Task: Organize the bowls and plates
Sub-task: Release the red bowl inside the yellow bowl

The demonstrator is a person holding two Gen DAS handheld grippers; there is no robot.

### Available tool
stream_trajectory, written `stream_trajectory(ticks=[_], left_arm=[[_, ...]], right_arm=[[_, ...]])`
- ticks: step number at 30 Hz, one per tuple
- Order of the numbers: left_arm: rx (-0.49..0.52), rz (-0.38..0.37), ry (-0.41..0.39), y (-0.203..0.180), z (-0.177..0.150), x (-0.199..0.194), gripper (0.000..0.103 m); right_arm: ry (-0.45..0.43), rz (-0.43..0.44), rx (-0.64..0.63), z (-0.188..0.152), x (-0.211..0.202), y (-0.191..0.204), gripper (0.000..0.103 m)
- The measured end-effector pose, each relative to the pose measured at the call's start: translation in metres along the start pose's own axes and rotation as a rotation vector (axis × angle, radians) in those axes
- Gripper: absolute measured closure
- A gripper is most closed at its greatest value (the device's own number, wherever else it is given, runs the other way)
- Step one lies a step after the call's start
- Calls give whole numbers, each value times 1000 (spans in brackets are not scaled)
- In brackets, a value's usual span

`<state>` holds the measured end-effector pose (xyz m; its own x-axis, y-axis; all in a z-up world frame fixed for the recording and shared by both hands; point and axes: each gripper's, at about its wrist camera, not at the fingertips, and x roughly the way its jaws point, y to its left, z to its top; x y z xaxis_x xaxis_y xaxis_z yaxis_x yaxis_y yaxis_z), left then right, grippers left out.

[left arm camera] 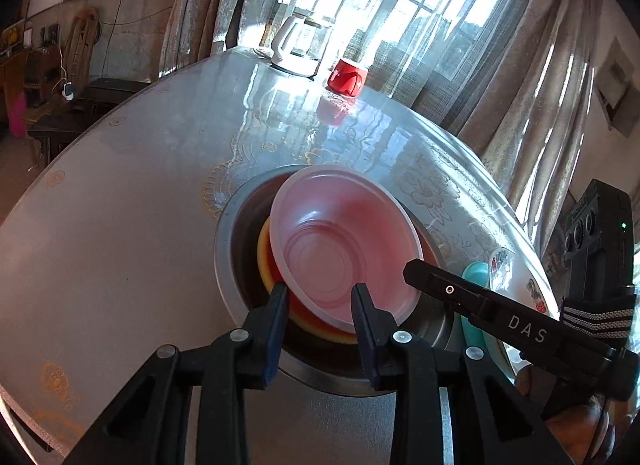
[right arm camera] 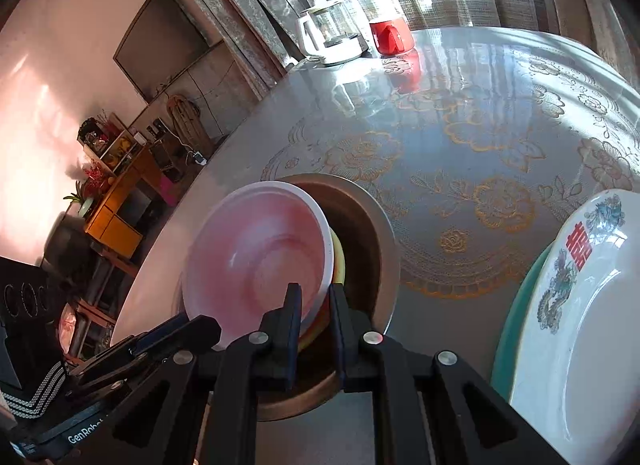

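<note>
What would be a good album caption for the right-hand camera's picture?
Right gripper pinches the rim of stacked bowls tilted in a metal basin beside a decorated white plate.

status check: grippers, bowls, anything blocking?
Right gripper shut on rim of stacked bowls. Left gripper on pink bowl's near rim, grip unclear. Stack tilted in metal basin. Nothing blocking; plates off to right.

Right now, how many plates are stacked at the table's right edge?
2: a white decorated plate on top and a teal plate directly under it, only its rim showing. More could be hidden beneath.
</note>
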<state>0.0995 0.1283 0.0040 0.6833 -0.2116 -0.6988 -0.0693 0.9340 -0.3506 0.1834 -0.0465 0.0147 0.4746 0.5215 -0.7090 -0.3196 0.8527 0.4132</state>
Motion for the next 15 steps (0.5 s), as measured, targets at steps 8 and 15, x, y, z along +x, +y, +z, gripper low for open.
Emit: stream_trajectory(ticks=[8,15], left_arm=[[-7,8,-39,5,-4,-11,71],[7,10,-64,5,-9,-17,71]], right_arm=[[-12,-4,0,1,0,1,91],[-26,-20,-15,-5,-7,5,83]])
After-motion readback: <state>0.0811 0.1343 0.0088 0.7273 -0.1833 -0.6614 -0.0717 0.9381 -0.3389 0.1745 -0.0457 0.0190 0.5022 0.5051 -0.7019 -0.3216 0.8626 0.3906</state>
